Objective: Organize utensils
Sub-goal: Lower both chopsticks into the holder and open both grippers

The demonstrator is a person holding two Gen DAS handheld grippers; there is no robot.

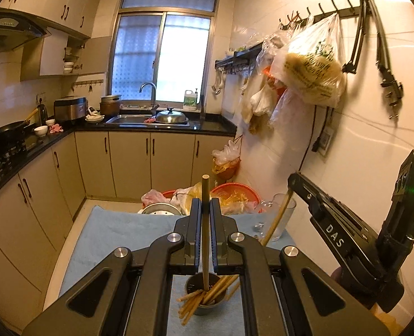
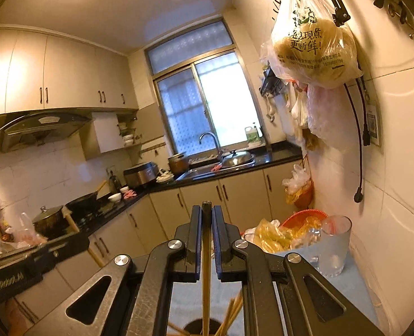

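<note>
Over the blue-covered surface (image 1: 117,229), each tongs grips one chopstick upright: the left tongs (image 1: 205,210) pinch a stick (image 1: 205,224) whose lower end dips into the dark cup (image 1: 204,296), and the right tongs (image 2: 206,218) clamp another (image 2: 206,280) above it. Held vertical, the sticks look ready to drop in beside the bundle (image 1: 207,296) leaning there. A glass (image 2: 334,246) stands near the wall. Both tongs' frames hide most of the cup; its base is hard to make out.
</note>
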